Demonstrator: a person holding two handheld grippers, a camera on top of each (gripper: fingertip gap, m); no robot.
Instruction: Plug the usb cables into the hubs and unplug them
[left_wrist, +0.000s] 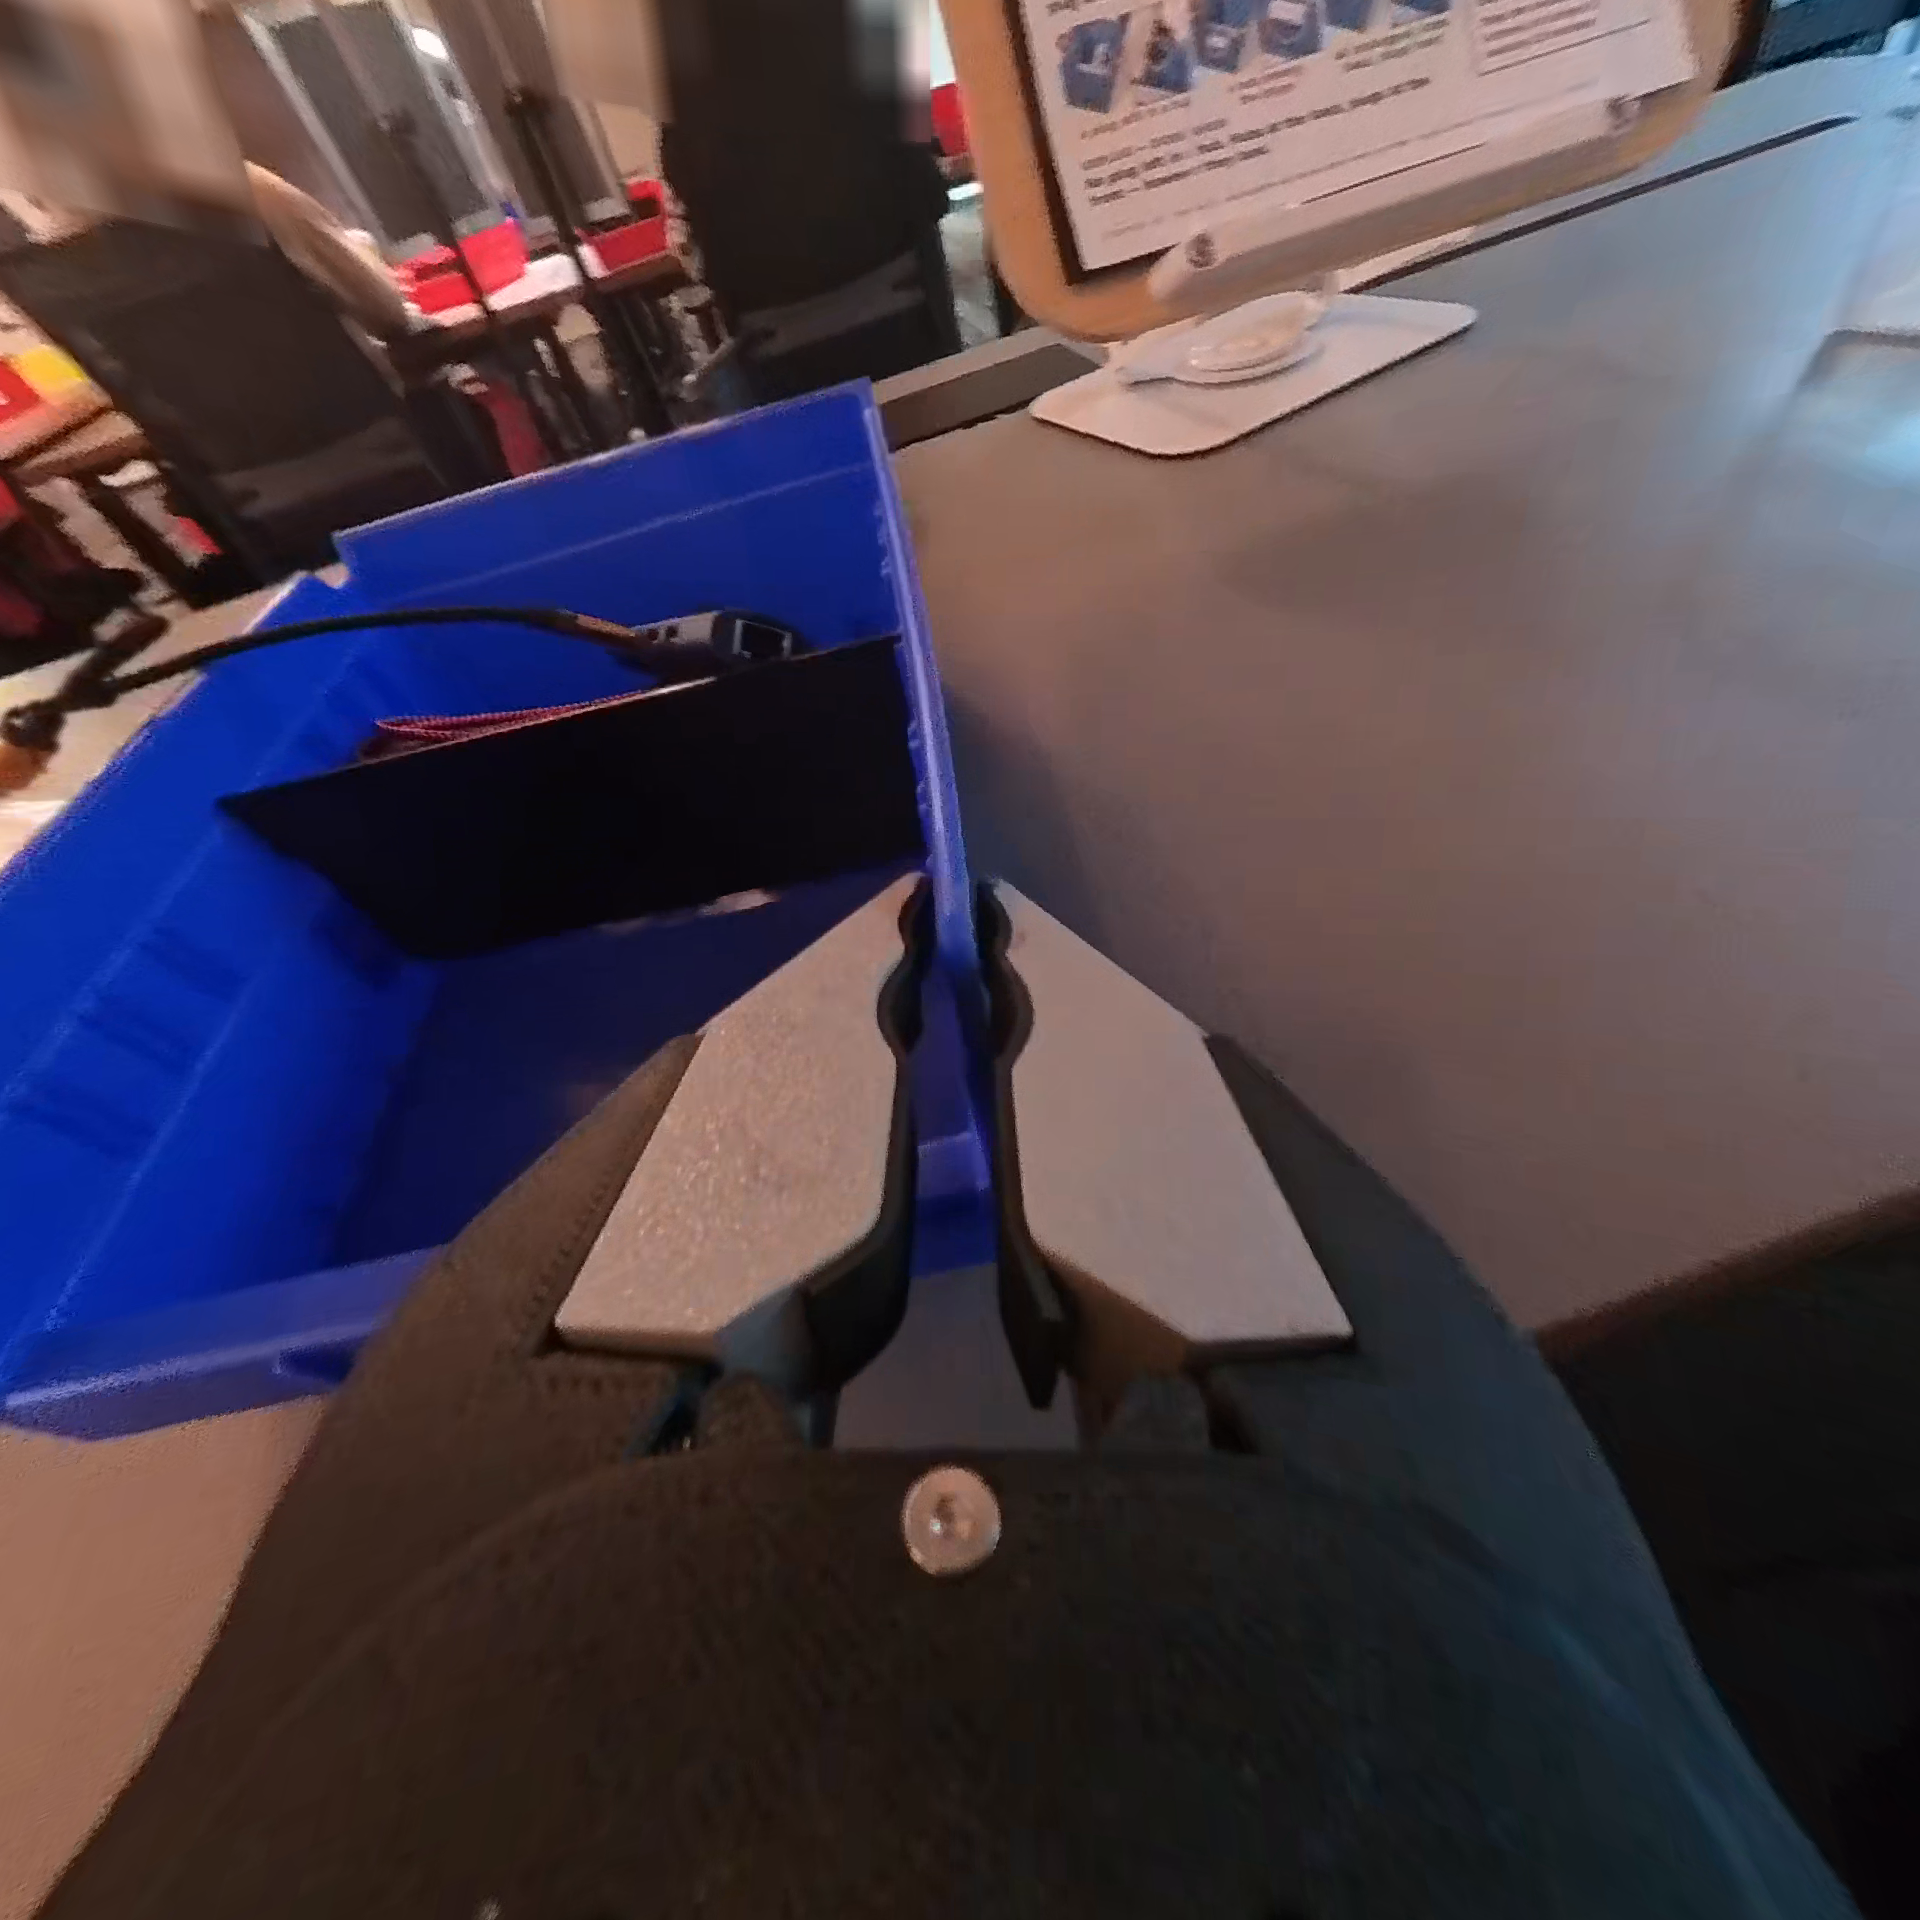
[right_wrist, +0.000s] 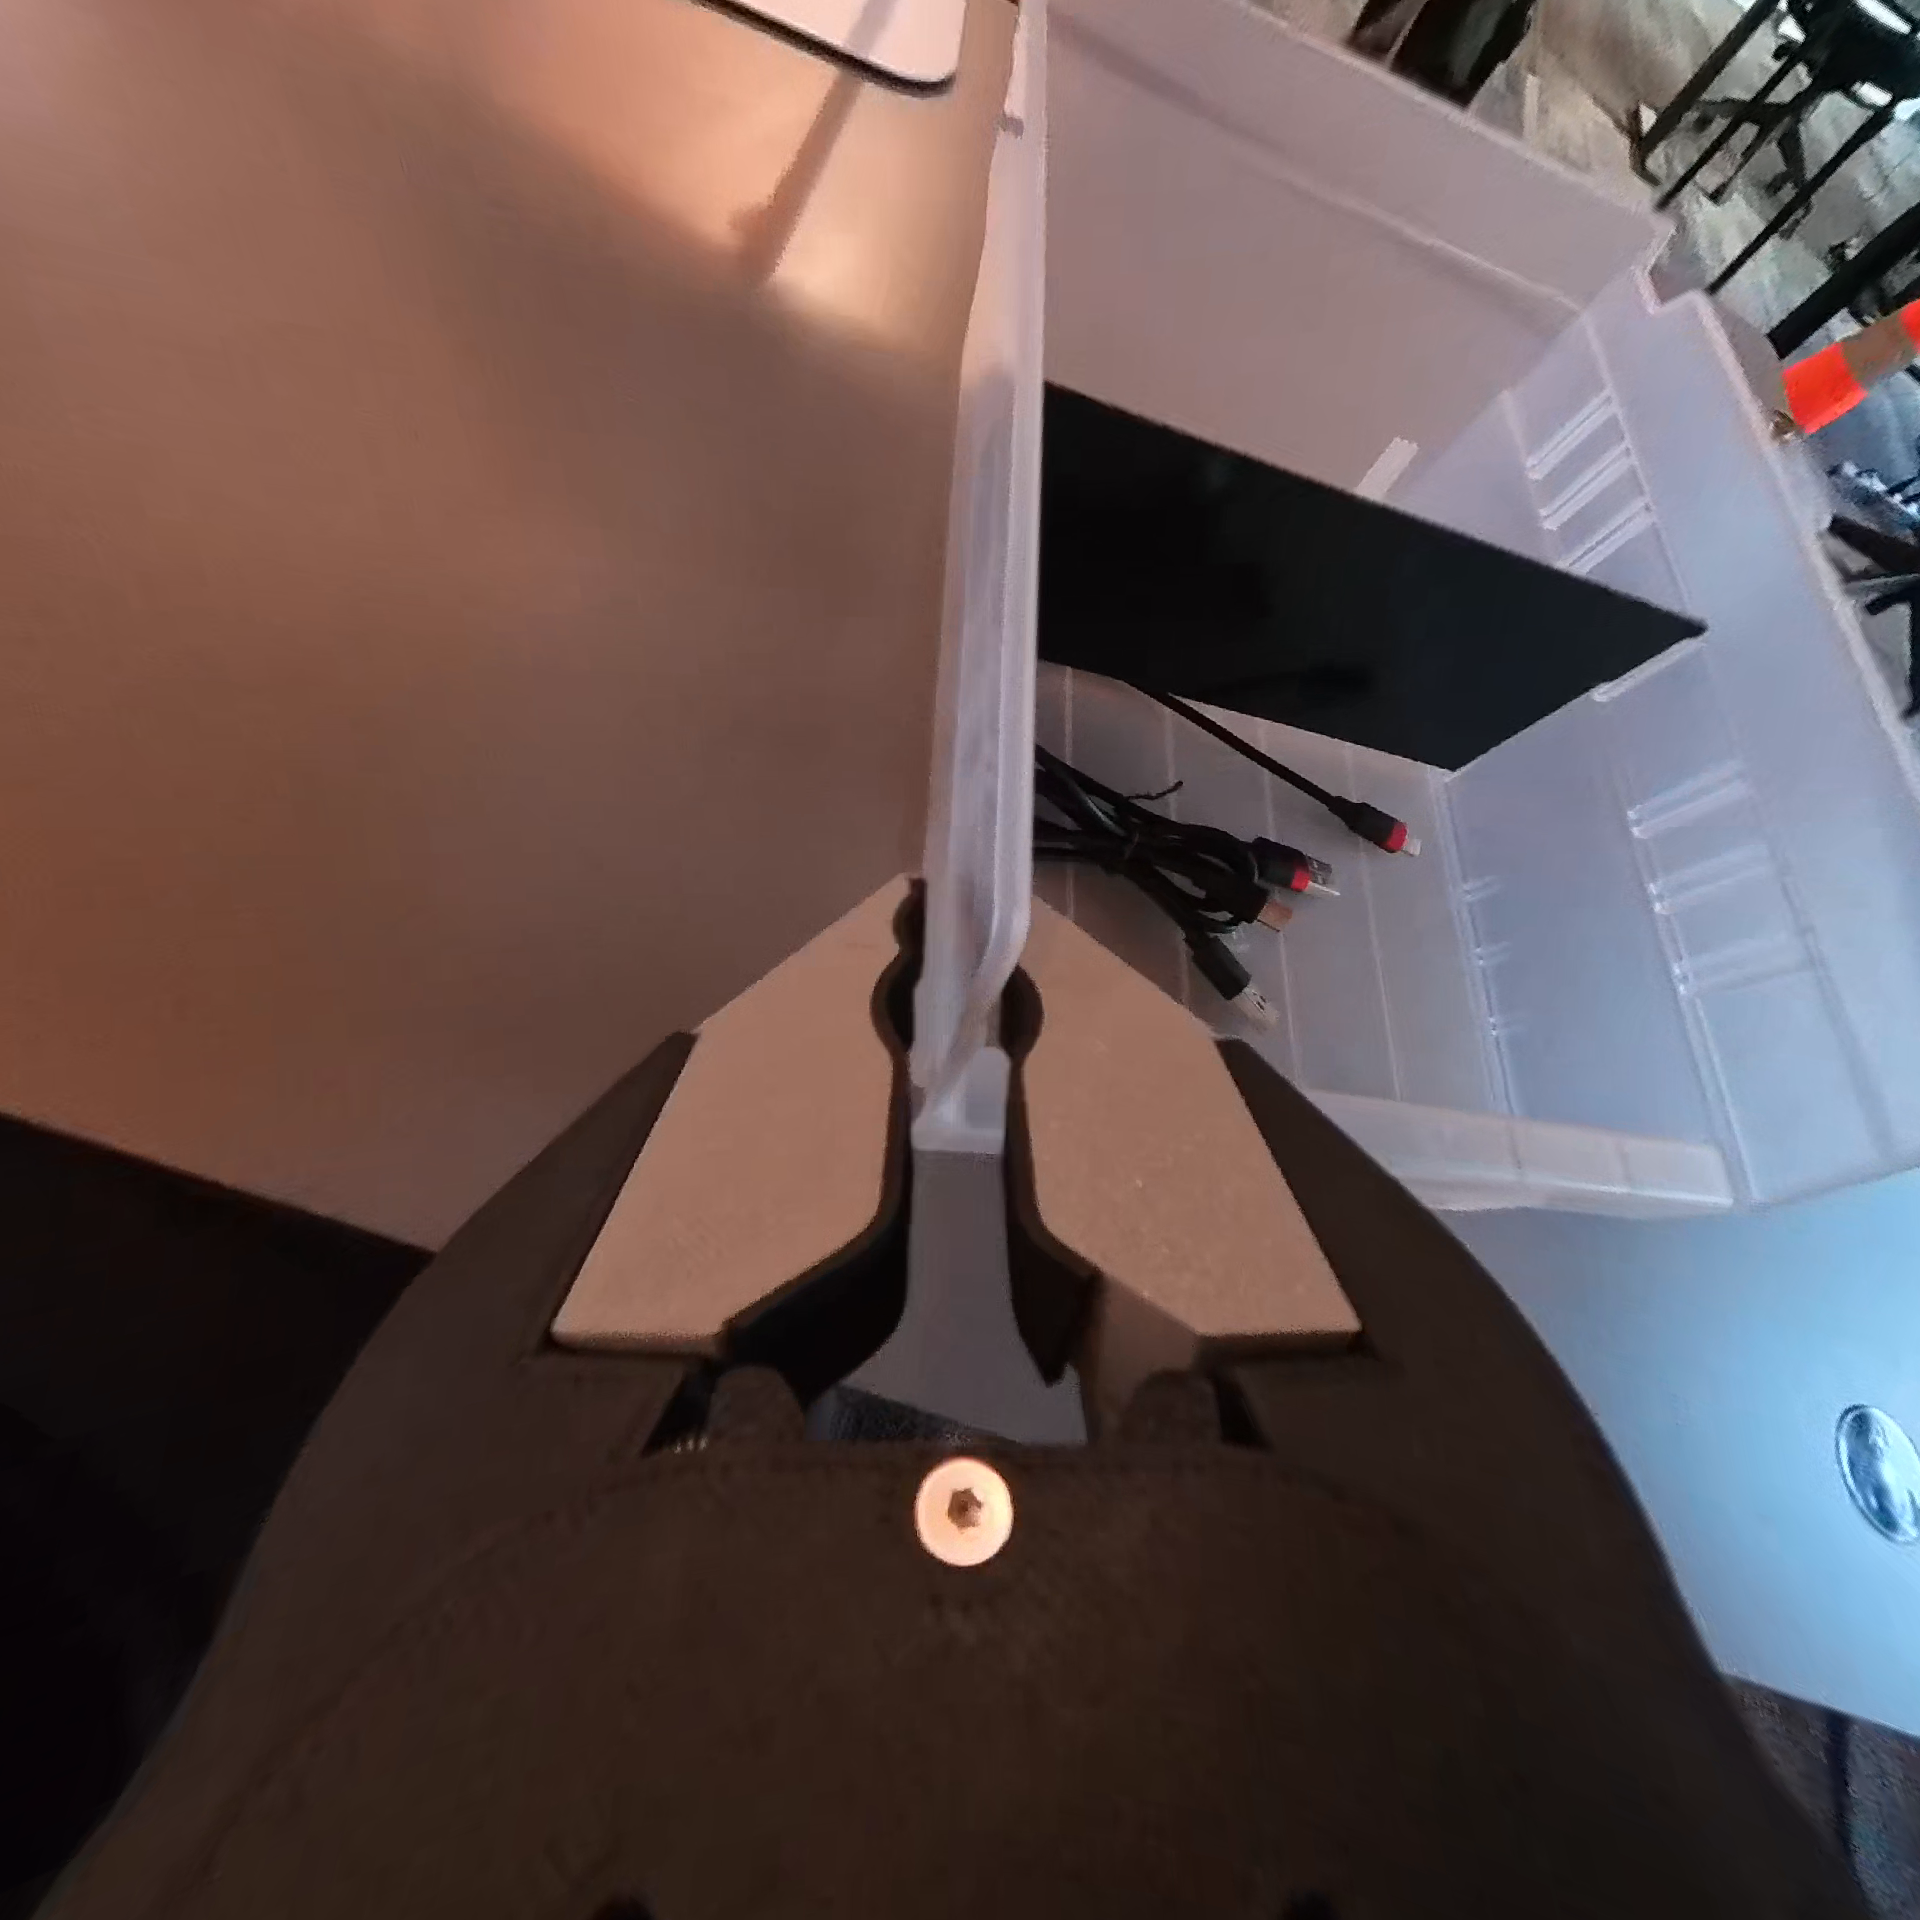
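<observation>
Both grippers clamp bin walls.
Left gripper (left_wrist: 951, 914) jaws pinch the blue bin (left_wrist: 187, 1039) wall; a hub (left_wrist: 727, 636) lies at 11 o'clock behind the divider (left_wrist: 603, 790). Right gripper (right_wrist: 961, 935) jaws pinch the clear bin (right_wrist: 1683, 935) wall; usb cables (right_wrist: 1174, 842) lie inside at 2 o'clock.

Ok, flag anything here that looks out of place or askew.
Both grippers clamp bin walls, not cables: the left gripper pinches the blue bin wall, the right gripper the clear bin wall. A hub lies propped behind the blue bin's black divider. The cables lie bundled.
</observation>
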